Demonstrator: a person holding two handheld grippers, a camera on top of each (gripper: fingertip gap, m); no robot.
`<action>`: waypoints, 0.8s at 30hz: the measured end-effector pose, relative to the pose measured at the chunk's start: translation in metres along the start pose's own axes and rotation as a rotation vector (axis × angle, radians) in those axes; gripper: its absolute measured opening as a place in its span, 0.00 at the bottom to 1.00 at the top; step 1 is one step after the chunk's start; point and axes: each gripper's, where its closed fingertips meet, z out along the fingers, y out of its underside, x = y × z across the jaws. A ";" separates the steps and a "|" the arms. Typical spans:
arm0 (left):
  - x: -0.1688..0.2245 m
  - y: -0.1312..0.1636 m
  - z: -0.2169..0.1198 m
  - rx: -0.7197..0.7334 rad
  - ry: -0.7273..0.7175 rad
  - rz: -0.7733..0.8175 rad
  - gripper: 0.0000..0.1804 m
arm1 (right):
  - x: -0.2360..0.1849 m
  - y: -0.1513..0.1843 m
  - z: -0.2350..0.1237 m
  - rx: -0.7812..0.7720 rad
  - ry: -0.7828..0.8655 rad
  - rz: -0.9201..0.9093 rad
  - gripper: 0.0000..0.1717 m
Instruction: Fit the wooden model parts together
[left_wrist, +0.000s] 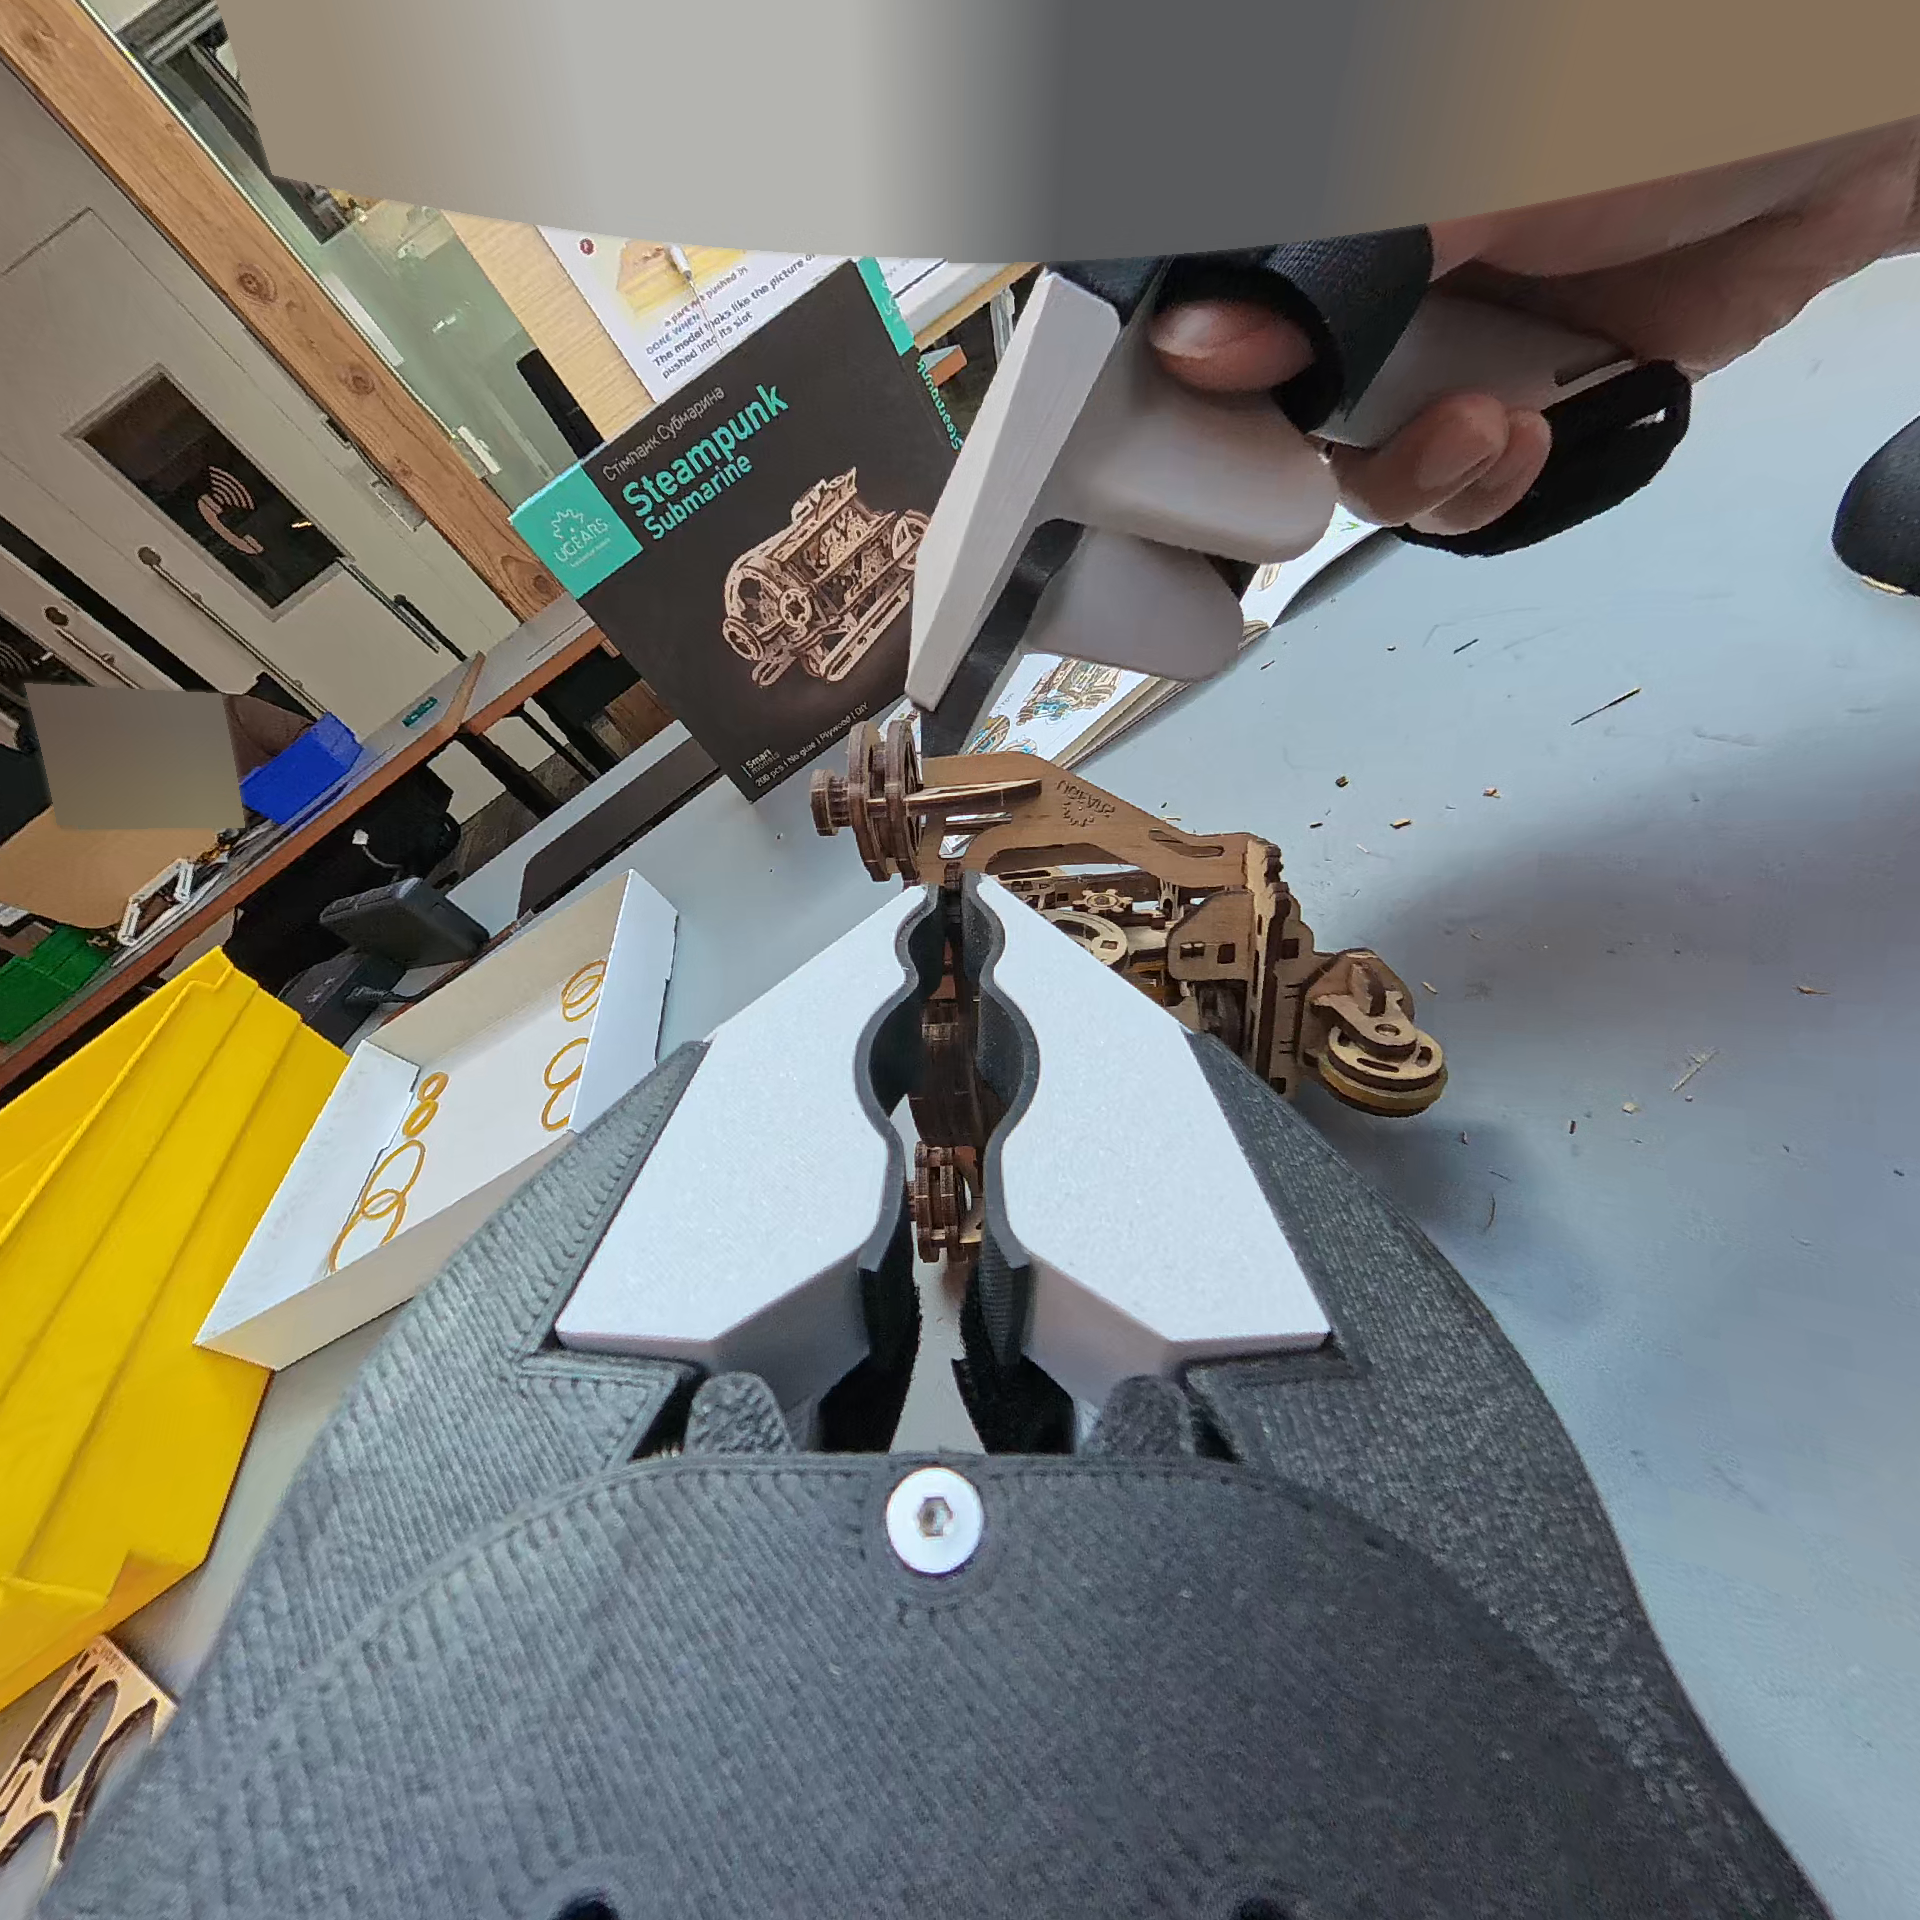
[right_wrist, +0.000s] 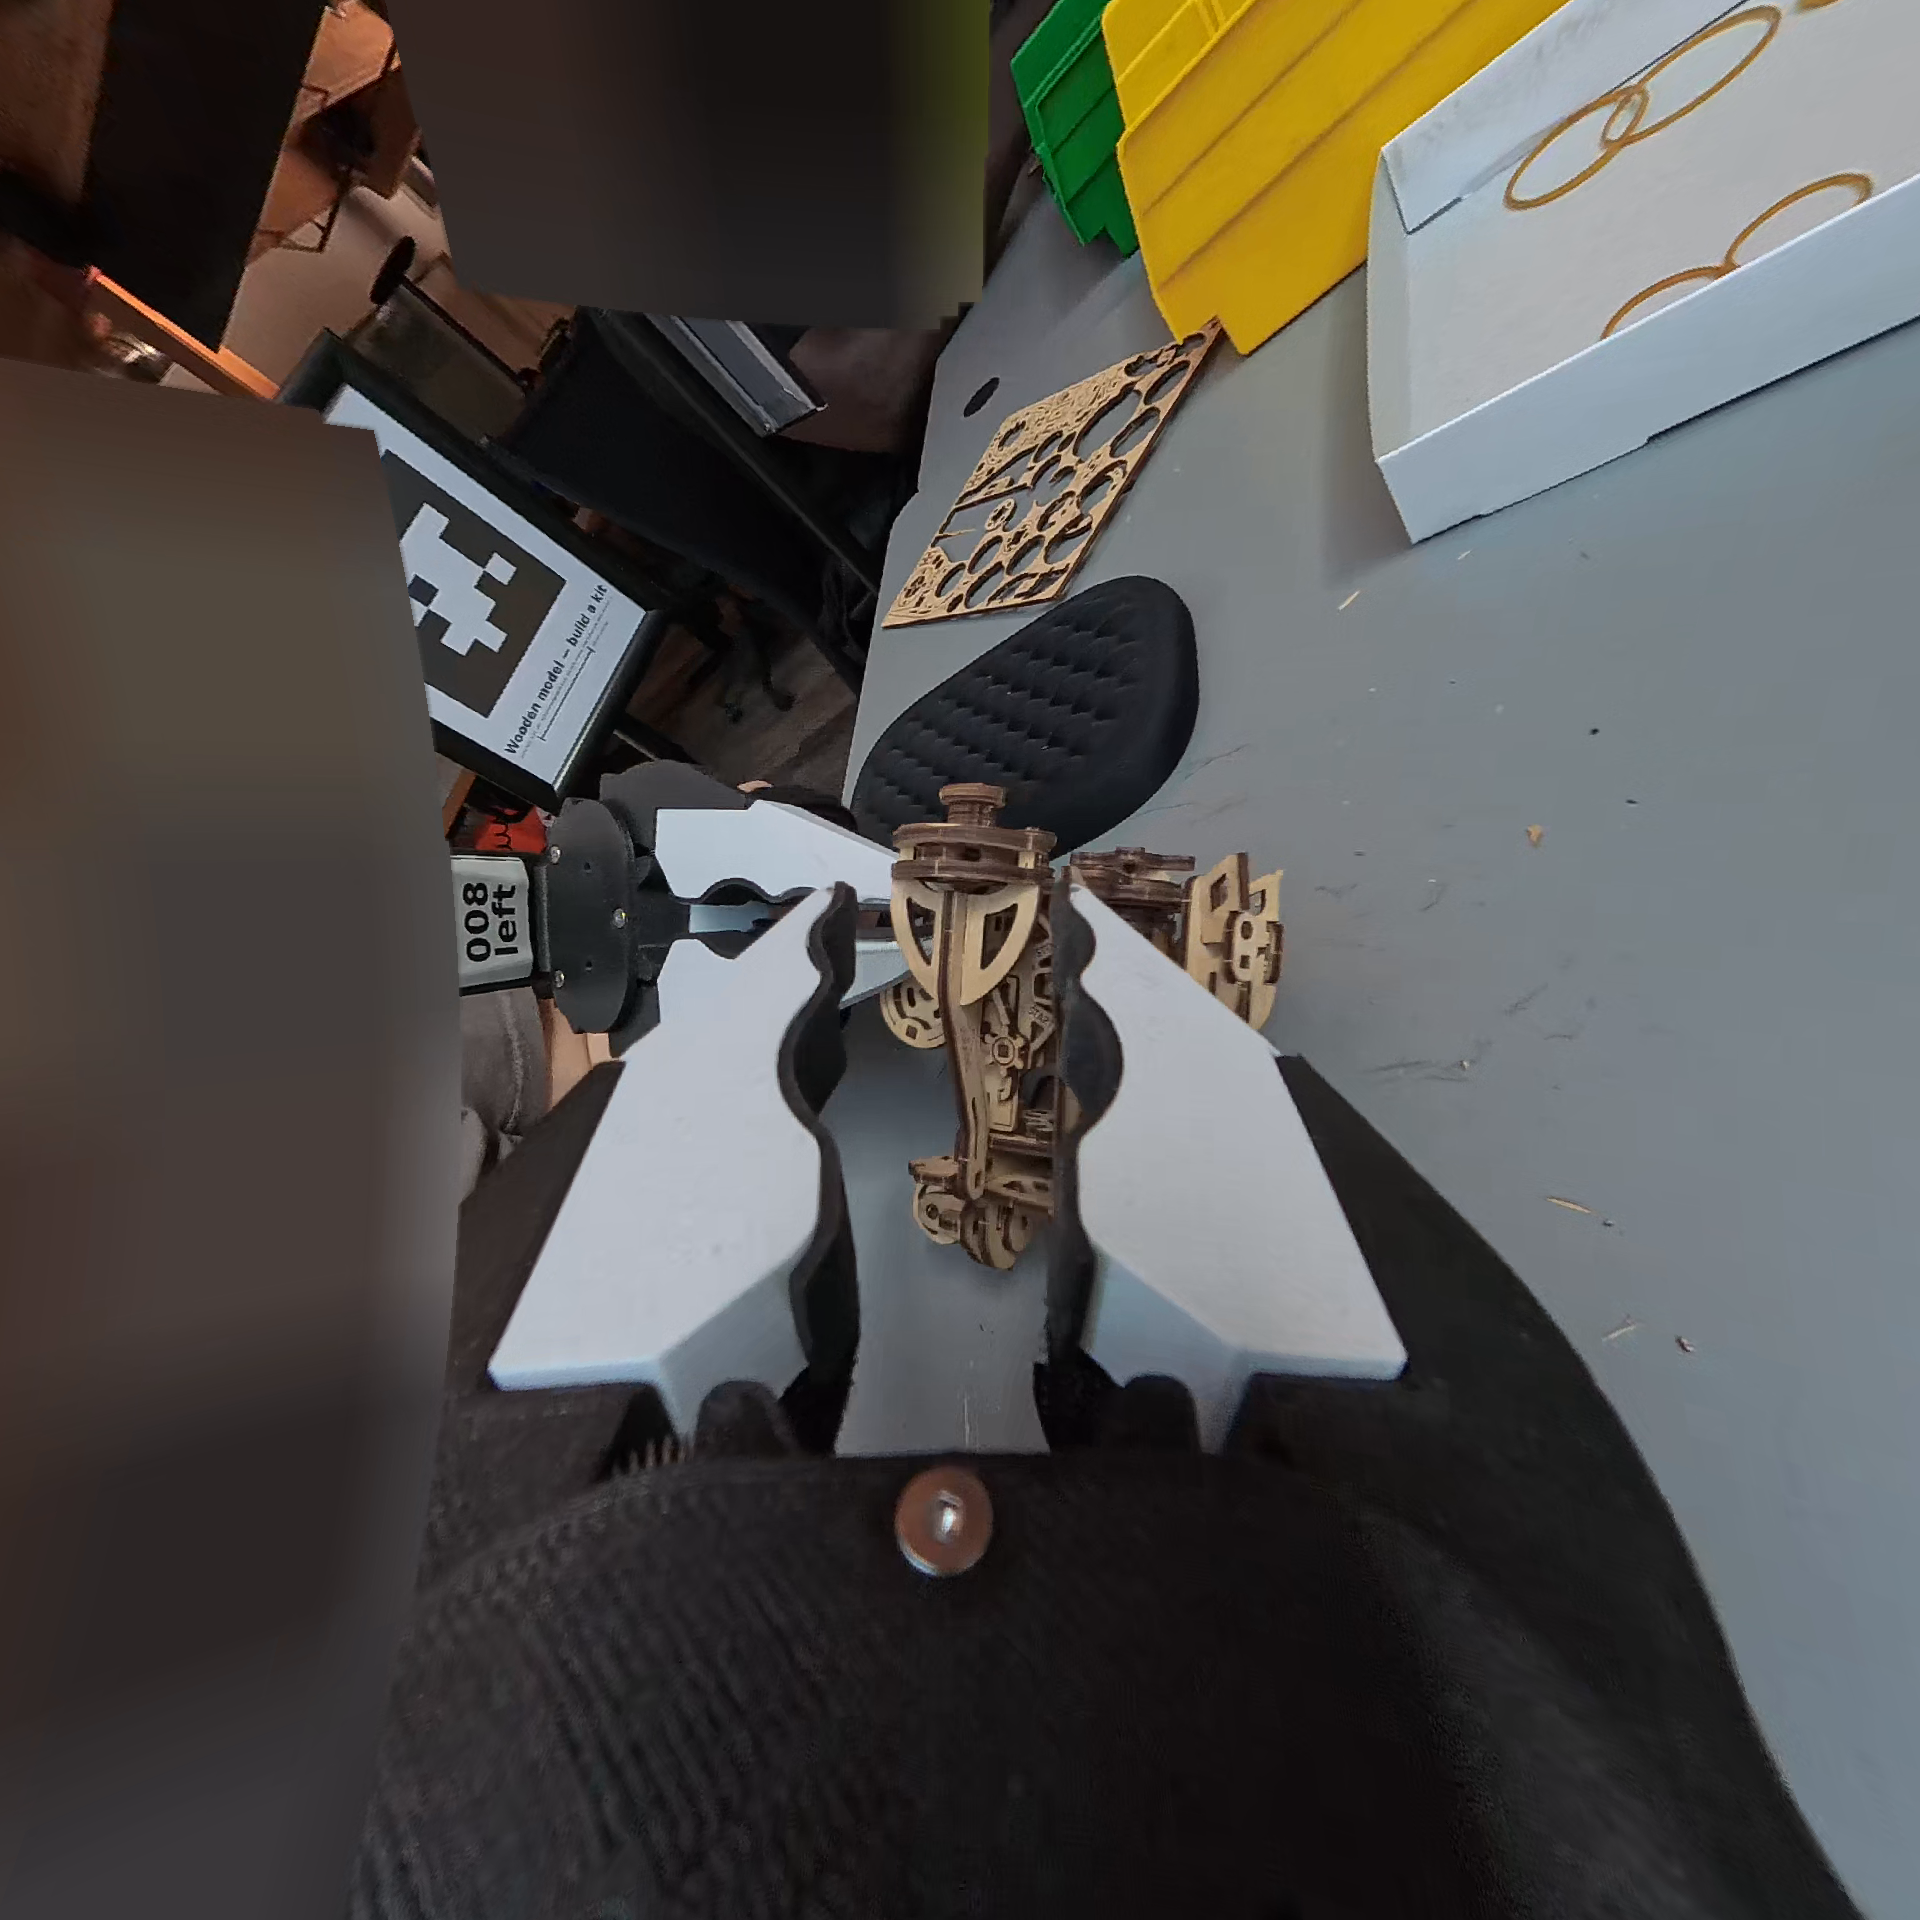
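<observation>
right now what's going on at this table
A person is building a wooden model on a grey table, with a handheld gripper in each hand. The left gripper has its jaws closed on a thin part of the model. The right gripper has its jaws open around the model; there is a clear gap on the left side. Nearby lie a punched-out wooden sheet, yellow bins and a white tray with rubber bands.
</observation>
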 end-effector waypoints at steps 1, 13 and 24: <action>0.000 0.000 0.000 -0.001 0.000 0.001 0.00 | 0.004 -0.002 -0.001 0.010 0.025 -0.013 0.22; 0.001 -0.001 0.001 -0.002 0.004 0.001 0.00 | 0.001 -0.001 0.000 -0.001 0.053 -0.027 0.25; 0.001 -0.002 0.002 0.000 0.002 0.007 0.00 | 0.002 0.001 0.000 0.010 0.004 0.088 0.23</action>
